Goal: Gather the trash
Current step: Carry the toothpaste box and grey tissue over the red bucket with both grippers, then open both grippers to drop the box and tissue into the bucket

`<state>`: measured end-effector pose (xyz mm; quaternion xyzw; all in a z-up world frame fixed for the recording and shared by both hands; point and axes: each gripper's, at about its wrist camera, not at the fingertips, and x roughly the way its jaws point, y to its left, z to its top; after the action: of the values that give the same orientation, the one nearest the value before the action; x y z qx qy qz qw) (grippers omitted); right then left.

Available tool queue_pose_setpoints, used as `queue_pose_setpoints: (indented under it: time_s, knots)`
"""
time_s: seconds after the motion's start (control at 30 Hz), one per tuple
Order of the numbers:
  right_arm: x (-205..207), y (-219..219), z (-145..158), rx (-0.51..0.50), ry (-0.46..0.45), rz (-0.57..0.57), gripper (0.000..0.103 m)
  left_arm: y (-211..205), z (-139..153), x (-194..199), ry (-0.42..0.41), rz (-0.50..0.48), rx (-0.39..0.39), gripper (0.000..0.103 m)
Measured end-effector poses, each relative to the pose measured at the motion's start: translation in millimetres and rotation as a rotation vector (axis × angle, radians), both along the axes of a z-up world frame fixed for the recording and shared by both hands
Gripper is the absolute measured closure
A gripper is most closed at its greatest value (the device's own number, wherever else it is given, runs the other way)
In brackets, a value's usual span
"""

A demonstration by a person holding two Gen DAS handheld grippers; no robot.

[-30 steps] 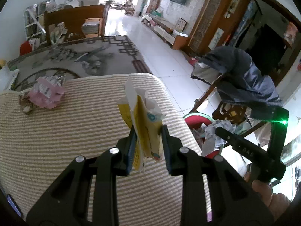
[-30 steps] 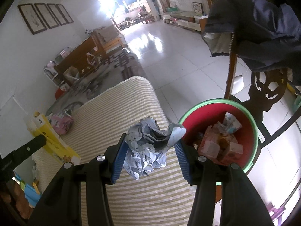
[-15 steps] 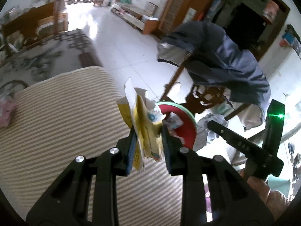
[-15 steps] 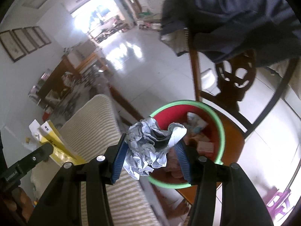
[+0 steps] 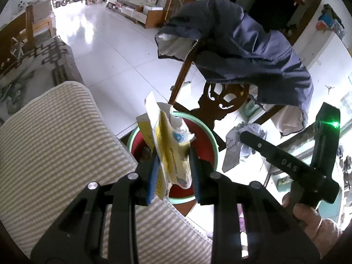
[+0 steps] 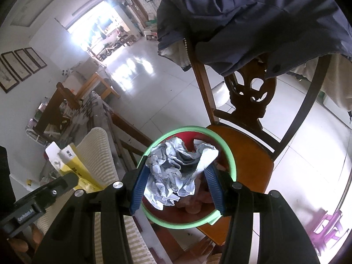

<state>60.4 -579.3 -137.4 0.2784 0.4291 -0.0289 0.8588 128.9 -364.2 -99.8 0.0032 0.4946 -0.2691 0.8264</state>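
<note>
Delivery step of the trash collection, both tools loaded. The left tool (image 5: 173, 165) was clamped narrow on a flattened yellow-and-white wrapper (image 5: 170, 147), which stood upright between the blue pads. In the left wrist view the wrapper sat in front of the red bin (image 5: 205, 145) with its green rim; the bin lay just past the edge of the striped cushion (image 5: 59, 136). The right tool (image 6: 176, 182) was closed at a middling width on a crumpled ball of paper (image 6: 176, 171), and in its own view the ball hung directly over the bin's mouth, with earlier trash visible inside toward 5 o'clock. The bin rested on the seat of a wooden chair (image 6: 248, 151), at 12 o'clock from the right tool, with a dark blue jacket (image 6: 253, 22) draped over its back. Judgement: the paper ball looked ready to drop; the next move called for parting the right jaws over the bin. The left tool probably needed carrying a little further over the rim before release, since the tall, light wrapper could tip outside or catch on the rim.
</note>
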Motion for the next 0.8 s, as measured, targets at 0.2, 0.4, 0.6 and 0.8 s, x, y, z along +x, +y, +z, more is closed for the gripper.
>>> queue_pose_setpoints:
  time_s: [0.2,0.4,0.6,0.8]
  knots:
    - [1,-2,-2,0.003,0.002,0.0,0.053,-13,-13,7,0.017,-0.01,0.032,0.077]
    - [5,-6,-5,0.008,0.012,0.0,0.052,-22,-21,14,0.025,-0.004,0.052,0.077]
    - [12,-12,-6,0.011,0.018,0.001,0.053,-27,-26,21,0.034,-0.003,0.062,0.075]
    - [13,-10,-7,0.012,0.018,0.004,0.053,-31,-28,24,0.032,-0.006,0.067,0.068]
